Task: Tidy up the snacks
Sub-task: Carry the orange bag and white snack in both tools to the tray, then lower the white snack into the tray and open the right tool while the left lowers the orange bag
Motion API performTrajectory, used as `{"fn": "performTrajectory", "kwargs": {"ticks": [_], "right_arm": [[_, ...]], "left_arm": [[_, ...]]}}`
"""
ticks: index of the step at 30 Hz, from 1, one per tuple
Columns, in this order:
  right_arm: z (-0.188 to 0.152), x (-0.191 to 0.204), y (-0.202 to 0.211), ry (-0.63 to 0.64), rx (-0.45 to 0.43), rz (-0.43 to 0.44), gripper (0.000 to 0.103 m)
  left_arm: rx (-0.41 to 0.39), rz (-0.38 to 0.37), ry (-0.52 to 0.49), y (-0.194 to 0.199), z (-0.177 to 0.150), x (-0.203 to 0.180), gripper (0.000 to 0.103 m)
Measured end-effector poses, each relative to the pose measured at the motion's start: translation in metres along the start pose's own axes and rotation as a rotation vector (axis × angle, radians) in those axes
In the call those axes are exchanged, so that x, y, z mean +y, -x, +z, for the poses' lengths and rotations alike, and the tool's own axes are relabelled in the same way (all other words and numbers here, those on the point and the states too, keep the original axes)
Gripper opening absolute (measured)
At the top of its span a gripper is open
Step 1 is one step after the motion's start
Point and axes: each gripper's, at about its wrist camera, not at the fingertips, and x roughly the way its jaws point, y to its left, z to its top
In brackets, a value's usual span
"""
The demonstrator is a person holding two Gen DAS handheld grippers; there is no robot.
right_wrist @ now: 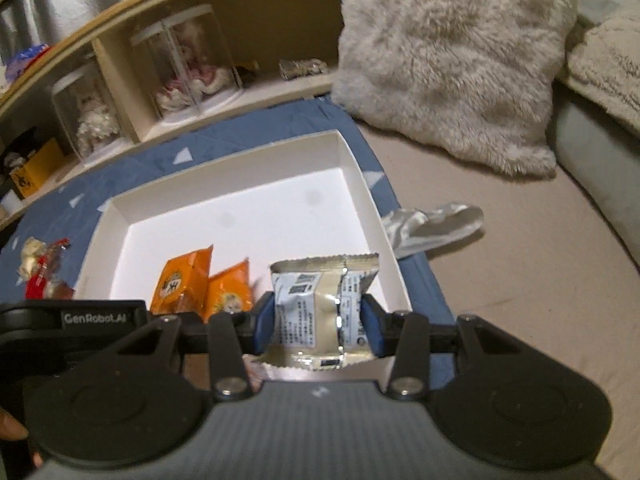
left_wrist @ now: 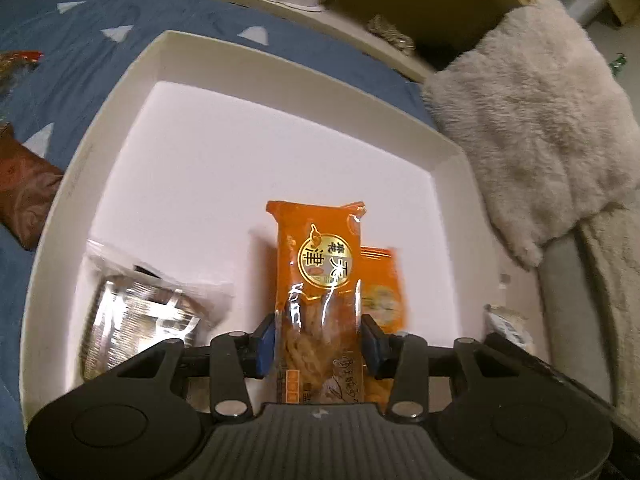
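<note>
Left gripper [left_wrist: 319, 342], right gripper [right_wrist: 319, 326]: both tilted downward, fingers clamped on packets, apparently firmly.

We see a shallow box [left_wrist: 120, 128] lying on a bedspread [left_wrist: 80, 40], with a shelf unit [right_wrist: 120, 64] behind it and a fluffy cushion [left_wrist: 540, 112] to its right. Inside the box, a foil packet [left_wrist: 136, 320] lies at the left and a small snack pack [left_wrist: 382, 288] just right of centre. Above the box, the left hand-held gripper [left_wrist: 319, 340] holds a tall snack packet [left_wrist: 320, 280], and the right hand-held gripper [right_wrist: 318, 328] holds a wrapped pastry [right_wrist: 320, 308] over the near right corner. Left of the box, more snacks [right_wrist: 44, 268] lie on the bedspread.
</note>
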Motion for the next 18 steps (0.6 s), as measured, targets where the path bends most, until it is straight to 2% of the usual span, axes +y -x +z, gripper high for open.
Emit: {"fn": "performTrajectory", "kwargs": {"ticks": [4, 10, 13, 15, 18], "right_arm": [[0.001, -0.001, -0.012, 0.024, 0.018, -0.009, 0.051], [0.003, 0.001, -0.024, 0.056, 0.038, -0.006, 0.052], [0.001, 0.0, -0.026, 0.052, 0.059, -0.005, 0.055], [0.0, -0.003, -0.027, 0.044, 0.07, -0.024, 0.063], [0.0, -0.01, -0.023, 0.018, 0.067, -0.029, 0.066]], "left_arm": [[-0.04, 0.055, -0.03, 0.0, 0.002, 0.003, 0.045], [-0.005, 0.037, -0.064, -0.001, -0.004, -0.005, 0.045], [0.002, 0.04, -0.064, -0.001, -0.008, -0.006, 0.045], [0.014, 0.041, -0.066, 0.0, -0.01, -0.006, 0.045], [0.02, 0.061, -0.107, -0.001, -0.012, -0.008, 0.045]]}}
